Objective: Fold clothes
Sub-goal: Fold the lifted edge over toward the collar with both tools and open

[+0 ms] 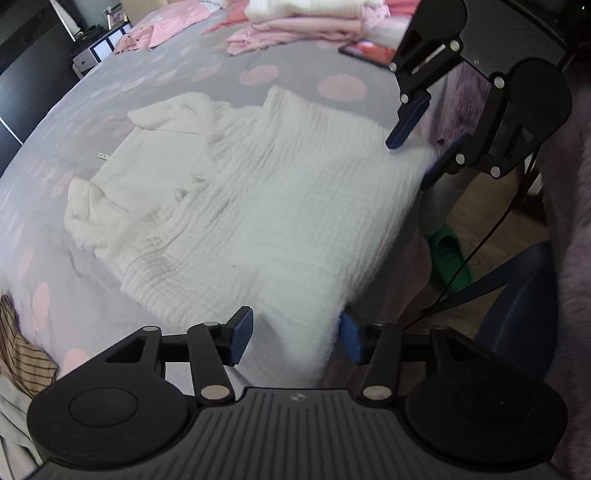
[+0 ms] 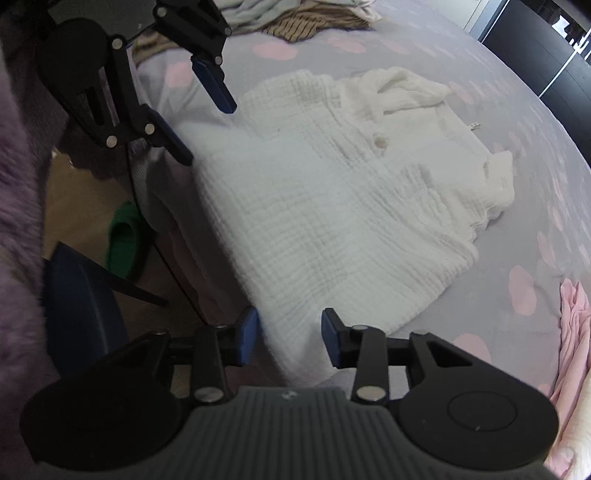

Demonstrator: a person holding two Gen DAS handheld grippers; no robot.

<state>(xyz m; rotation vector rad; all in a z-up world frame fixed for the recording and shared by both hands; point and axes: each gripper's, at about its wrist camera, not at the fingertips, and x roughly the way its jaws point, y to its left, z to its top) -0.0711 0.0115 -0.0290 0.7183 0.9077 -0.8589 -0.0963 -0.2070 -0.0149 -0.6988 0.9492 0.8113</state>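
A white crinkled garment lies spread flat on the grey bed sheet with pink spots. Its collar and bunched sleeves are at the far side, and its near hem hangs at the bed's edge. In the left wrist view my left gripper is open, with one hem corner loose between its blue pads. My right gripper is also open over the other hem corner, and the cloth is not pinched. Each gripper shows in the other's view: the right gripper, the left gripper.
Folded pink and white clothes are stacked at the far end of the bed, beside a red flat item. A striped garment and a pink one lie nearby. Beside the bed, a green slipper and a blue chair.
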